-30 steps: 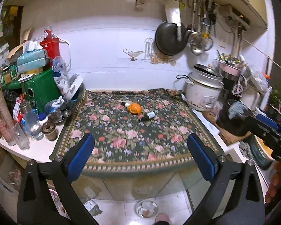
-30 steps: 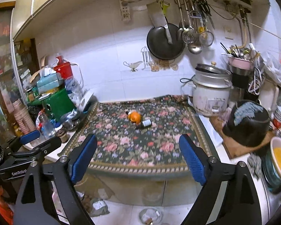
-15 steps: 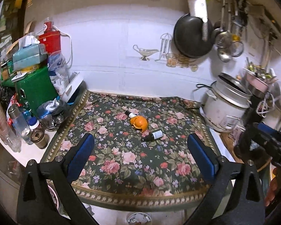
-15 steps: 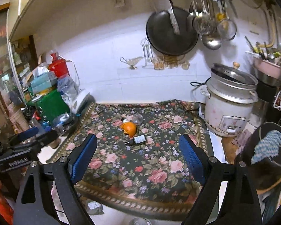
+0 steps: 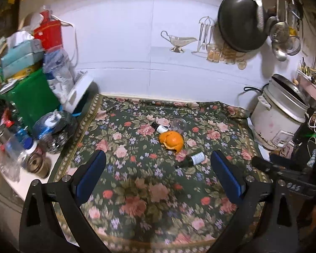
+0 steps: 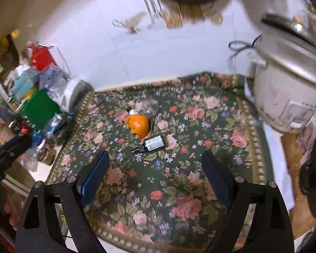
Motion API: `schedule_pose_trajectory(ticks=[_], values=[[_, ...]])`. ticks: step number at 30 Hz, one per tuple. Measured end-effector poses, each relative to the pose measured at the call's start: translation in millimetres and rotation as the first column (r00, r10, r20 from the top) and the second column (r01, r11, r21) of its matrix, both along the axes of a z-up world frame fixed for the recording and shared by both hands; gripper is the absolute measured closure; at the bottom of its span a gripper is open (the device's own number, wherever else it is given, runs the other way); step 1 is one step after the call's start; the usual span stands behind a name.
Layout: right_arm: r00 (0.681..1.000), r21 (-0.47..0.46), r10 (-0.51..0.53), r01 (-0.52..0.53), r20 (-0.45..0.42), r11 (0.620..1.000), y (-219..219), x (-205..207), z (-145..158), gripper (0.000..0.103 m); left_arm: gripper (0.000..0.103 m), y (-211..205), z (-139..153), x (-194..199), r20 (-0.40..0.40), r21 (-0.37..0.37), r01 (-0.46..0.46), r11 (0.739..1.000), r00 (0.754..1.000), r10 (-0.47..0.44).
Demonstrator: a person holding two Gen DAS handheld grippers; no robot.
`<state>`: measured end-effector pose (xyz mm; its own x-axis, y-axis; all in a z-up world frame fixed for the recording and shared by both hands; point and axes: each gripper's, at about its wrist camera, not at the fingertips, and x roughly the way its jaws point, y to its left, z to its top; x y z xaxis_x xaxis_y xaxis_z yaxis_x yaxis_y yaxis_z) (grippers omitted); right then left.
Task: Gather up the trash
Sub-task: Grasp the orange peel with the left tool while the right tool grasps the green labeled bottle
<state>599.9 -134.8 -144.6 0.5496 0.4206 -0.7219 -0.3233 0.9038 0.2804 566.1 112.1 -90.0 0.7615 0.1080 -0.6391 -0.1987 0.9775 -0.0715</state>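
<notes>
Both the left gripper and right gripper are held spread, empty. Ahead of the jaws, the dark bottle could be rolled away if nudged off-centre against the orange peel.

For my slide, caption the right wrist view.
Open right gripper over floral cloth, facing bottle and orange peel.

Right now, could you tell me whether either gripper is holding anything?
Nothing is held: the left gripper and right gripper are both open above the floral cloth.
</notes>
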Motion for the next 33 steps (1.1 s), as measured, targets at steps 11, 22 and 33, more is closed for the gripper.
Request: schedule_pose_trajectory(ticks=[11,22,33], values=[[0.956,-0.008,-0.106,0.108,-0.273,0.994,64.0,88.9,-94.5,0.016,0.003,73.5,-55.8,104.4,-0.124,-0.023,0.051,0.998,0.991,-0.053],[0.939,-0.112,-0.161,0.132,-0.305,0.985,82.8,111.1,-136.7,0.040,0.003,76.3,-129.2,185.1,-0.261,-0.149,0.190,0.970,0.939,-0.224],[0.937,-0.134,-0.251,0.223,-0.244,0.966,42.4,98.2,-113.8,0.040,0.017,30.2,-176.7,244.1,-0.284,-0.152,0.299,0.942,0.900,-0.331]])
